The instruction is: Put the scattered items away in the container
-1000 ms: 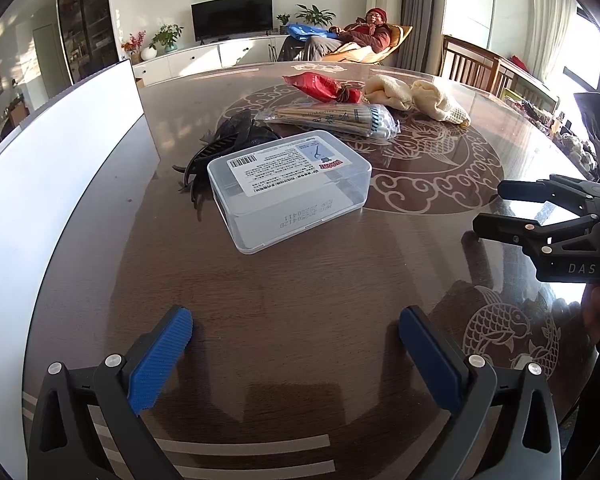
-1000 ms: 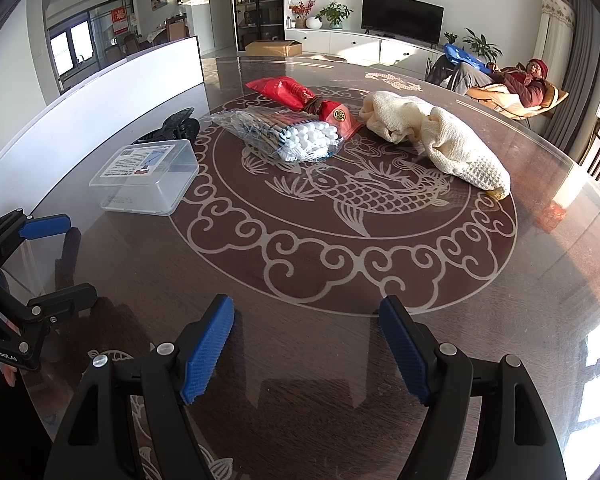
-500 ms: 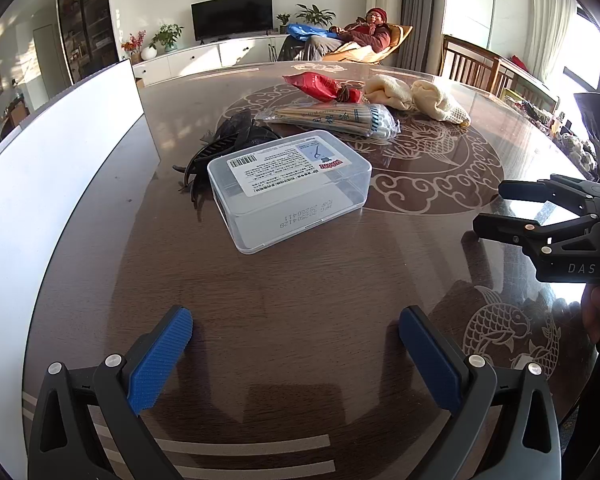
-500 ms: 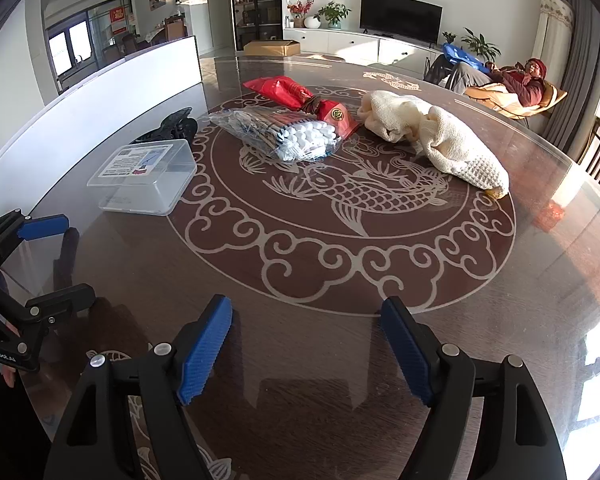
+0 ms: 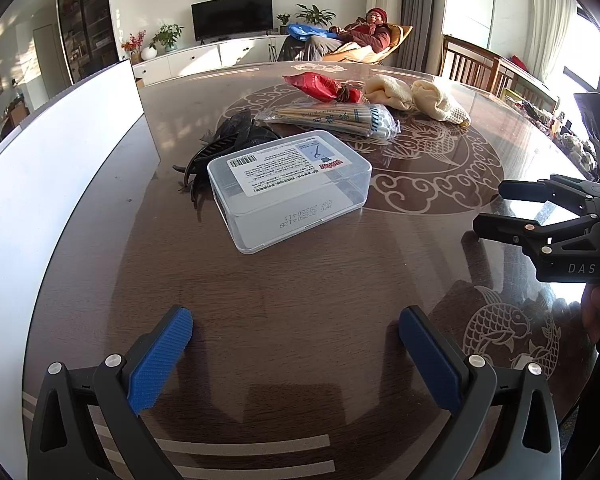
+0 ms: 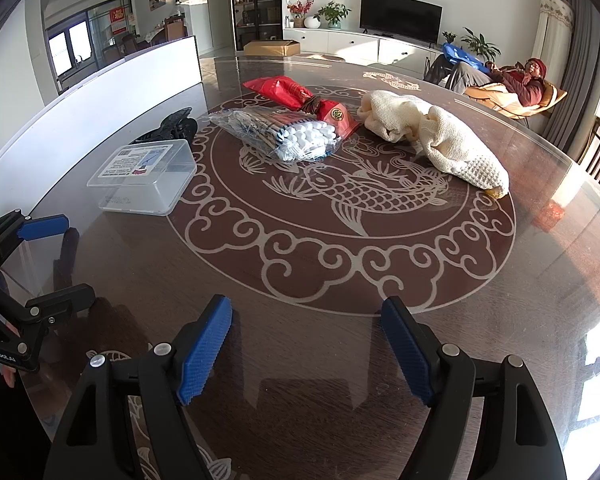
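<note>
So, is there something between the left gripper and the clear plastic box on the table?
Nothing visible. The open left gripper faces the clear plastic box across bare table. The black hair clip lies behind the box.

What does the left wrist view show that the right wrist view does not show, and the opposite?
Only the left wrist view shows the printed date code on the near wall of the clear plastic lidded box, the wooden sticks inside the clear bag of cotton swabs, and the open left hand-held gripper from behind.

Only the right wrist view shows the brown cardboard carton on the floor, the swabs' white tips, and the open right hand-held gripper from behind.

Both show the box, the swab bag, the red foil packet, the cream knitted cloth and the black hair claw clip.
</note>
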`<state>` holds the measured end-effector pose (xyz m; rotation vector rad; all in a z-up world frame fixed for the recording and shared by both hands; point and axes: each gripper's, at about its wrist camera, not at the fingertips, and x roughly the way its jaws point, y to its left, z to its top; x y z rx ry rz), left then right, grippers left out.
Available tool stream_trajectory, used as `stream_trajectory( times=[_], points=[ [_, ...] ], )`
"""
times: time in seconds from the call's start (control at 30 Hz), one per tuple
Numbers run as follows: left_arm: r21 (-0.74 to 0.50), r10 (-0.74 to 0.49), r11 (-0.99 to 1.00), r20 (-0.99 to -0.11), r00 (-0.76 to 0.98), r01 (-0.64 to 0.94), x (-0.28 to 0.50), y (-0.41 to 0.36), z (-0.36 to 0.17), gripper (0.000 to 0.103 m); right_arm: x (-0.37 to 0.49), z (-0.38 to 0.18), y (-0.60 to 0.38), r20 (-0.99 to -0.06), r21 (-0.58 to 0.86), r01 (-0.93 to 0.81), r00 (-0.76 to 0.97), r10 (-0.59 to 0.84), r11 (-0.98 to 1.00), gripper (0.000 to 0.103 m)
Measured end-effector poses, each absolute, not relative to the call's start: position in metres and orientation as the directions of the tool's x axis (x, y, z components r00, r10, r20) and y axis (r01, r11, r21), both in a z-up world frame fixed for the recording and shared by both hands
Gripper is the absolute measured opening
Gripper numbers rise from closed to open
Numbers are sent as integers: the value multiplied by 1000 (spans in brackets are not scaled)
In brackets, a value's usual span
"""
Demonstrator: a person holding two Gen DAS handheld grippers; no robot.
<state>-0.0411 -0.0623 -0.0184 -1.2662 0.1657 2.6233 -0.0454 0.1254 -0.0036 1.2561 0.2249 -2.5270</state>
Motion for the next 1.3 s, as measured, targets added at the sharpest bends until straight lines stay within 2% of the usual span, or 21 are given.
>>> stream_trajectory(
  times=[0.83,0.97,1.13,1.3],
  points=[
    [4,154,-968,-782,-604,-252,-40,-63,-18,103,-45,-4,125,-798,-3,342,-567,-204,-940,78],
    [-1,194,-946,-804,-563,-325,-40,-67,-16,103,-46,-4,125,-798,-2,341,-567,-204,-940,78],
    [-1,193,-945,-811,-553,-328,-38,-77,-15,103,-57,-5,123,-803,1,309,-566,-185,-951,87],
    [-2,201,-941,-807,-555,-338,-40,-78,-16,103,-95,-6,98,-805,2,269,-571,-162,-963,87]
  ],
)
